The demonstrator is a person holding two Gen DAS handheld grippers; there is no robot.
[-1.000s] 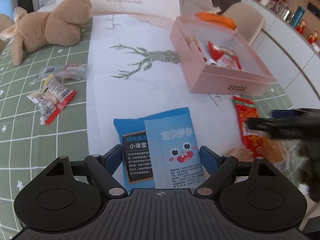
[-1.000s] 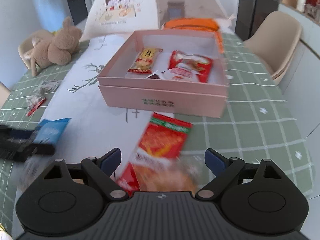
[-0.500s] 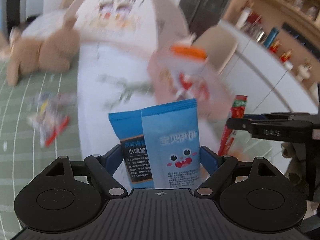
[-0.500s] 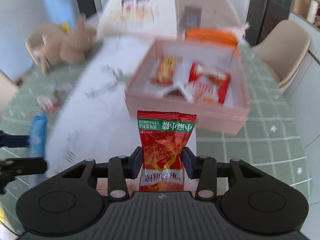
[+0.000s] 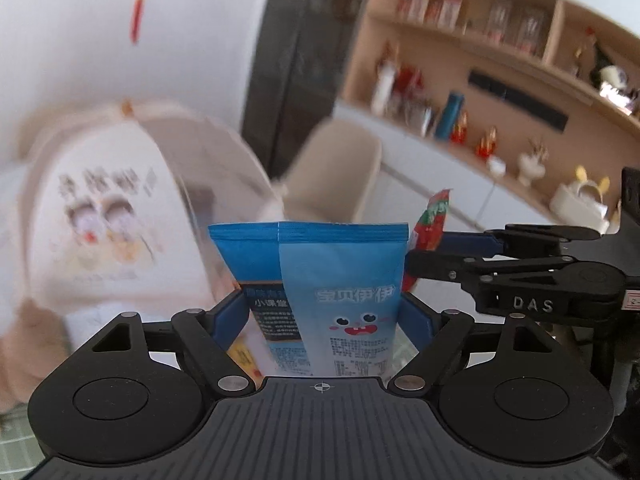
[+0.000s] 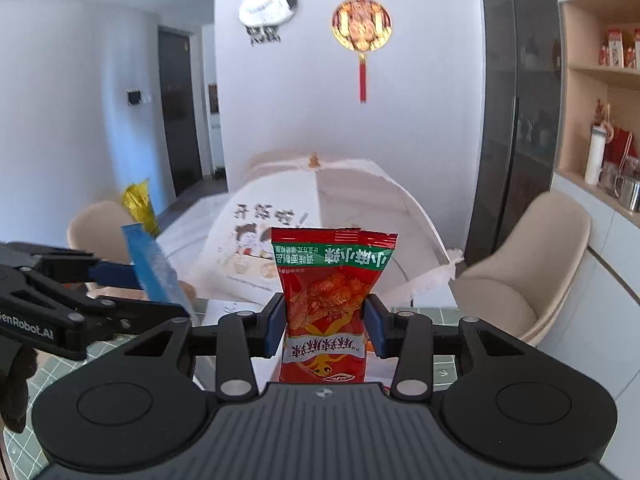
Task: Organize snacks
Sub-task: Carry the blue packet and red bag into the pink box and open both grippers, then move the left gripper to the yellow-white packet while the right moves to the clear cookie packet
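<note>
My left gripper (image 5: 322, 312) is shut on two overlapping blue snack packets (image 5: 340, 272), a light blue one with a cartoon face in front of a darker one. They stand upright between the blue pads. My right gripper (image 6: 326, 320) is shut on a red spicy-snack packet (image 6: 332, 280), also upright. Both are raised side by side. The right gripper (image 5: 432, 256) with the red packet (image 5: 430, 220) shows at the right of the left wrist view. The left gripper (image 6: 132, 276) with the blue packet (image 6: 154, 268) and a yellow wrapper (image 6: 140, 204) behind it shows at the left of the right wrist view.
A domed mesh food cover (image 6: 320, 216) with cartoon print stands on the table ahead. A beige chair (image 6: 520, 272) is at the right, another (image 6: 96, 224) at the far left. Green checked tablecloth (image 6: 424, 316) shows low down. Shelves (image 5: 500, 92) with bottles and ornaments line the right wall.
The right gripper closed on the red packet that lay on the table. Both grippers rose with their packets, and the views tilted up so the pink box and tabletop dropped out of sight.
</note>
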